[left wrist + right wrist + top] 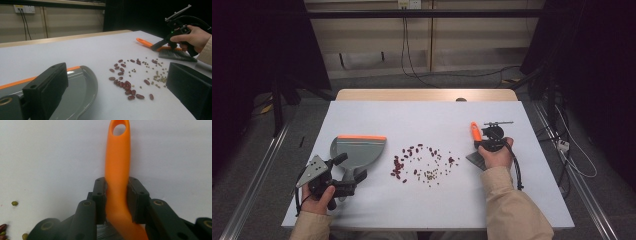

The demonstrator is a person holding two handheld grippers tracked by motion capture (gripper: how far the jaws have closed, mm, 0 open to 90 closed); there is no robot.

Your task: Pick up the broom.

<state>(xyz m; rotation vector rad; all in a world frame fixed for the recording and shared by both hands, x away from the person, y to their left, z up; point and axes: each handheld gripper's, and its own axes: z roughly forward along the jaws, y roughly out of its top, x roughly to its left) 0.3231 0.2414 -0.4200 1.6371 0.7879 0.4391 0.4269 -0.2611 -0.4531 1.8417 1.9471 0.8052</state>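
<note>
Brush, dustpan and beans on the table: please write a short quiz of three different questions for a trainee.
1. True or false: the right gripper is shut on the orange handle of the brush.
2. Multiple choice: the scattered beans lie A) inside the dustpan; B) on the table between the dustpan and the brush; C) on the floor.
3. Fill in: in the high view the left gripper sits at the dustpan's ____.

Key: 1 true; 2 B; 3 handle, though whether it grips the handle cannot be told.
</note>
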